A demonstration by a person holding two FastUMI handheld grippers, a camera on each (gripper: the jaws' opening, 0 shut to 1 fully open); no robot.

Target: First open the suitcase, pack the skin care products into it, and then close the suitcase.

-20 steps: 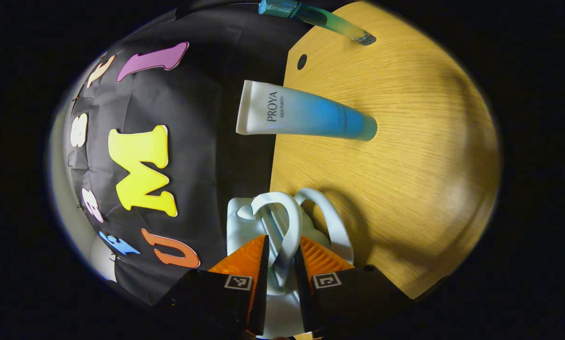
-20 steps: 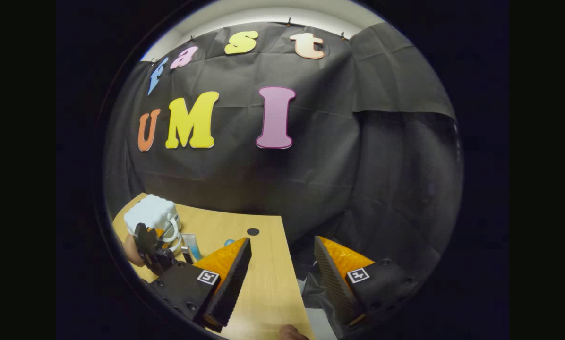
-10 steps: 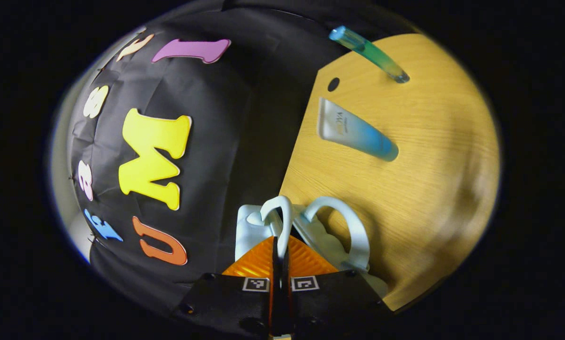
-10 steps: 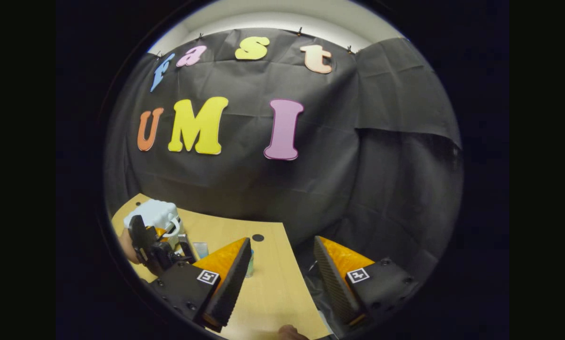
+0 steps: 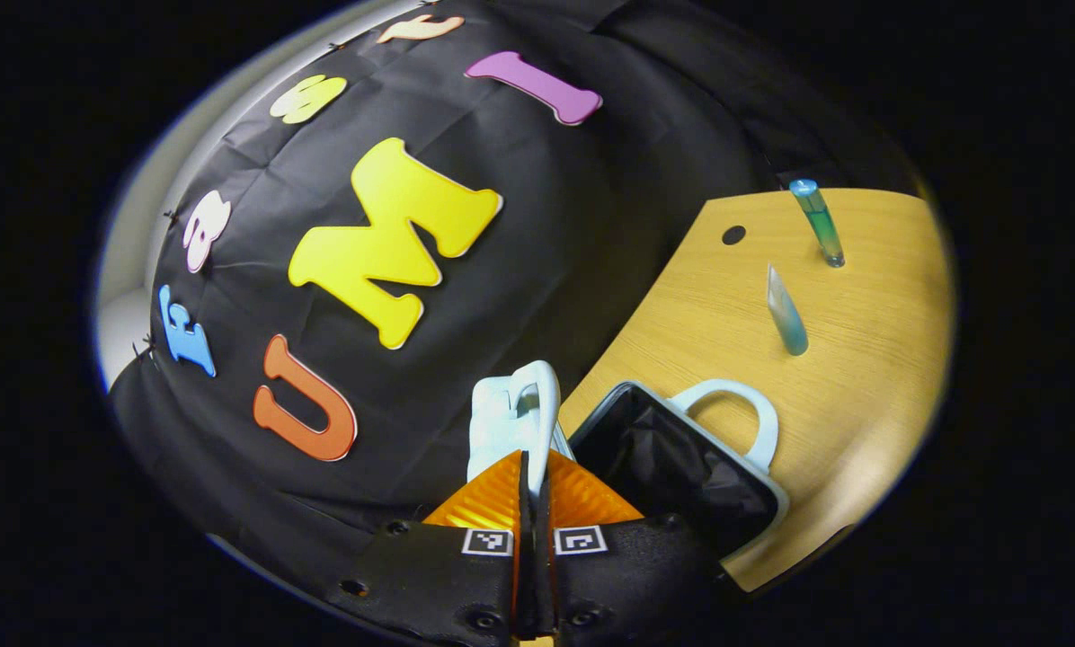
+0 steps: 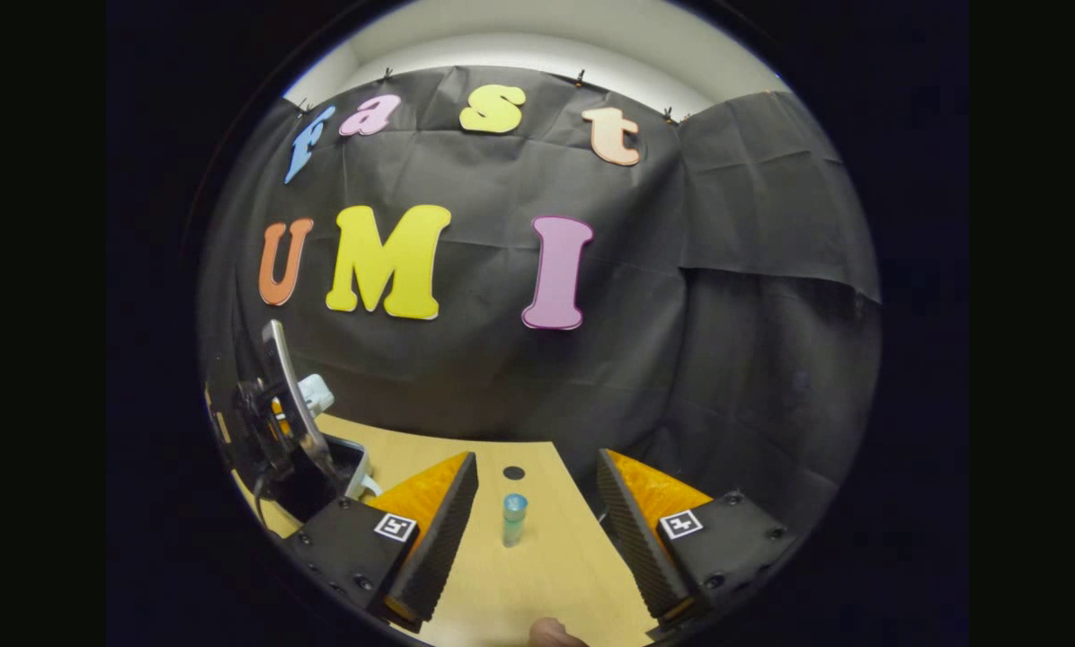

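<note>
My left gripper (image 5: 532,485) has its jaws pressed together, pinching the handle of the raised lid (image 5: 512,415) of the suitcase (image 5: 681,467), whose dark lined base lies open on the table (image 5: 861,359) just right of my grip. My right gripper (image 6: 533,512) hangs with jaws spread and nothing between them. The small blue-capped tube (image 6: 513,519) stands upright straight ahead of those jaws, close in, its long axis vertical. The flattened blue tube (image 5: 786,310) stands between that one and the case. I judge the right gripper nearer, so the first pick falls to it.
</note>
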